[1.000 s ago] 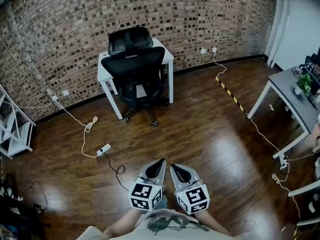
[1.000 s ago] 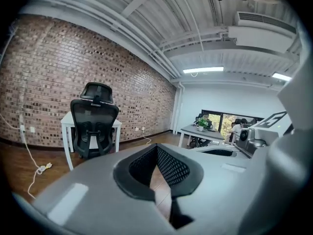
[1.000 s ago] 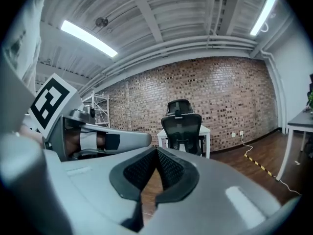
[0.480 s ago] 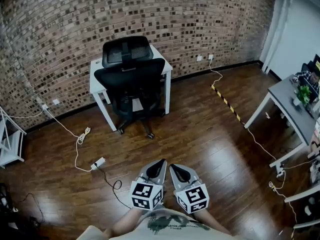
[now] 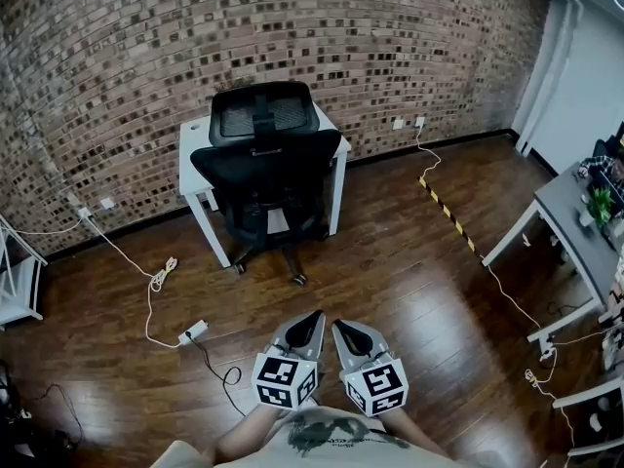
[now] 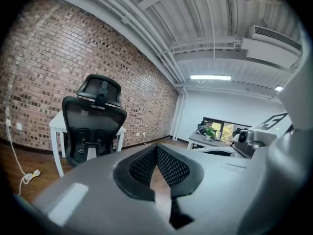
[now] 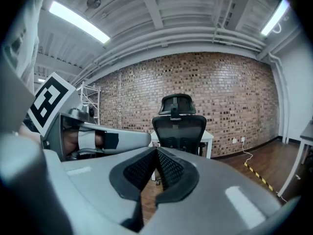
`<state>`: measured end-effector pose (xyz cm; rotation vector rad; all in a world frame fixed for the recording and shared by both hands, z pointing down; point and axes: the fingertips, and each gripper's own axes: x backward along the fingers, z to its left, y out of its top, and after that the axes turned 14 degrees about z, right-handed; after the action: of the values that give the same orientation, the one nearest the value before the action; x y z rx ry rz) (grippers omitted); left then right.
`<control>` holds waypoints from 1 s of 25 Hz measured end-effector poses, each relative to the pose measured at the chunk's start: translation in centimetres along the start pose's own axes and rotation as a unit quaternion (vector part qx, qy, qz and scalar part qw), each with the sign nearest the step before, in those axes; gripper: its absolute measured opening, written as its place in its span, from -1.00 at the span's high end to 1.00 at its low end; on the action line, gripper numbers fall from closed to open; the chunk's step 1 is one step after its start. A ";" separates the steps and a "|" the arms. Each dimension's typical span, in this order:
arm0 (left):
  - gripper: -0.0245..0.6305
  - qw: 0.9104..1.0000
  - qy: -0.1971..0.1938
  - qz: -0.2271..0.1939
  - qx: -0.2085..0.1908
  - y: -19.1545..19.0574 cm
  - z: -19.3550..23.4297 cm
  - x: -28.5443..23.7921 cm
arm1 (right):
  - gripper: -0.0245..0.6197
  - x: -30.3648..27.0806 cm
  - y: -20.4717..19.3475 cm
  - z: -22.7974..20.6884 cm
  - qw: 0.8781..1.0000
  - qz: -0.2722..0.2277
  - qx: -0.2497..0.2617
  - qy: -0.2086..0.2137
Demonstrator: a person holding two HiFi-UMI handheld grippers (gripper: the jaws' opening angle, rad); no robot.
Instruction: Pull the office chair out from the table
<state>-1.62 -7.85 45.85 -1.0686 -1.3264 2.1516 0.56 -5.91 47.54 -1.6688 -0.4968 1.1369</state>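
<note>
Brick wall [image 5: 117,66] spans everything ahead of my two tools; below it the dark wooden floor [image 5: 409,281] runs back toward me and under both of them (glossy, with patches of glare). The white table [image 5: 193,136] stands against that wall, well ahead of my tips and a little to their left; the office chair [image 5: 268,178], black with a mesh back and a headrest, is pushed up against the table's near side, its back turned toward me and its wheeled base on the floor; it is well apart from both tools, and nothing of mine touches it. Off to the right of my right tool stands a grey desk [image 5: 565,198] with a small green plant [image 5: 599,205] on it. My left gripper [image 5: 313,318] and right gripper [image 5: 339,327] sit side by side just in front of my body, both aimed toward the chair; each has its jaws pressed together with nothing between the pads (each tool's own camera shows the mesh pads meeting at the tip). A yellow-and-black striped strip [image 5: 448,213] lies on the floor ahead and to the right of the right gripper; a white power strip [image 5: 192,332] with its cable lies on the floor to the left of the left gripper.
</note>
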 end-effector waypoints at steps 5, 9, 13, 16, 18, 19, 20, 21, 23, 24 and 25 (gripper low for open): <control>0.88 1.000 0.006 -0.009 0.014 0.7 2.7 -0.4 | 0.92 -2.5 0.8 0.3 1.000 0.007 0.013 0.004; 0.88 1.000 0.016 -0.013 0.017 1.3 4.8 -0.6 | 0.92 -4.3 2.0 0.4 1.000 0.001 0.028 0.009; 0.88 0.999 0.027 -0.021 0.018 2.1 6.5 -1.0 | 0.92 -6.1 3.2 -0.2 0.999 -0.006 0.040 0.013; 0.88 0.999 0.040 -0.025 0.021 2.7 8.2 -1.8 | 0.92 -8.2 4.1 -0.6 0.999 -0.010 0.041 0.025; 0.88 0.998 0.049 -0.026 0.024 3.2 9.4 -2.5 | 0.92 -9.5 5.0 -1.0 0.998 -0.018 0.045 0.034; 0.88 0.998 0.055 -0.029 0.024 3.7 10.0 -2.9 | 0.92 -10.3 5.6 -1.4 0.998 -0.024 0.049 0.038; 0.88 0.997 0.061 -0.031 0.025 4.2 10.8 -3.4 | 0.92 -11.1 6.2 -1.8 0.997 -0.030 0.053 0.042; 0.88 0.997 0.069 -0.034 0.025 4.8 11.6 -3.8 | 0.92 -12.0 6.9 -2.2 0.997 -0.034 0.056 0.047; 0.88 0.995 0.084 -0.038 0.026 5.8 13.4 -4.5 | 0.92 -13.9 8.2 -2.9 0.995 -0.044 0.062 0.059; 0.88 0.995 0.091 -0.039 0.026 6.3 14.2 -4.9 | 0.92 -14.8 8.9 -3.1 0.995 -0.050 0.065 0.064; 0.88 0.994 0.098 -0.040 0.025 6.7 15.0 -5.3 | 0.92 -15.7 9.6 -3.4 0.994 -0.054 0.069 0.068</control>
<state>-9.53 -23.20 45.94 -1.1527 -1.1999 1.9564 -5.80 -23.45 46.11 -1.5679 -0.4061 0.9505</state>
